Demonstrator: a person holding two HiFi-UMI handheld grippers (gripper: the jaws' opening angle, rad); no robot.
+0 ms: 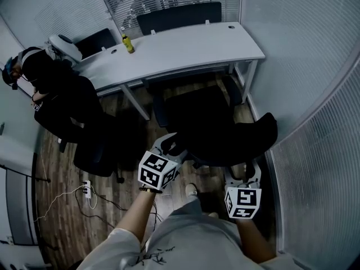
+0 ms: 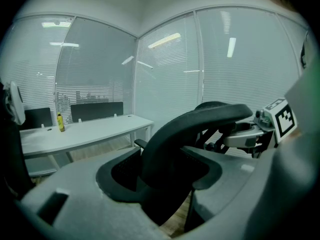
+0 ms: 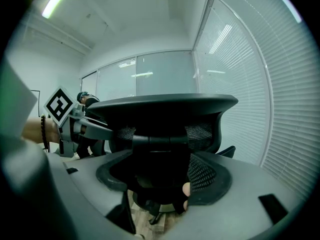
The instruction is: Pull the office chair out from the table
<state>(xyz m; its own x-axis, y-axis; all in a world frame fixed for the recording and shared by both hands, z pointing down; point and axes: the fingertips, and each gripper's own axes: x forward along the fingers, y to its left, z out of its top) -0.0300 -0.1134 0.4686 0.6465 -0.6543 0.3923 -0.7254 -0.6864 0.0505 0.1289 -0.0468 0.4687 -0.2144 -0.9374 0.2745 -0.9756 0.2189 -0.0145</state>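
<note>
The black office chair (image 1: 216, 129) stands out from the white desk (image 1: 185, 46), its back toward me. My left gripper (image 1: 170, 147) is at the left edge of the backrest. In the left gripper view the backrest's edge (image 2: 200, 129) fills the gap of that gripper (image 2: 160, 181), and the jaws are closed on it. My right gripper (image 1: 247, 172) is at the backrest's right end. In the right gripper view the mesh back (image 3: 170, 116) sits between the jaws of that gripper (image 3: 165, 181), which clamp it. Each view shows the other gripper (image 2: 255, 134) (image 3: 75, 126) at the chair's back.
A yellow bottle (image 1: 128, 44) stands on the desk. A person in black (image 1: 56, 94) sits at the left, with another dark chair (image 1: 101, 148) beside. A power strip and cable (image 1: 86, 189) lie on the wood floor. Glass walls with blinds (image 1: 315, 122) close the right side.
</note>
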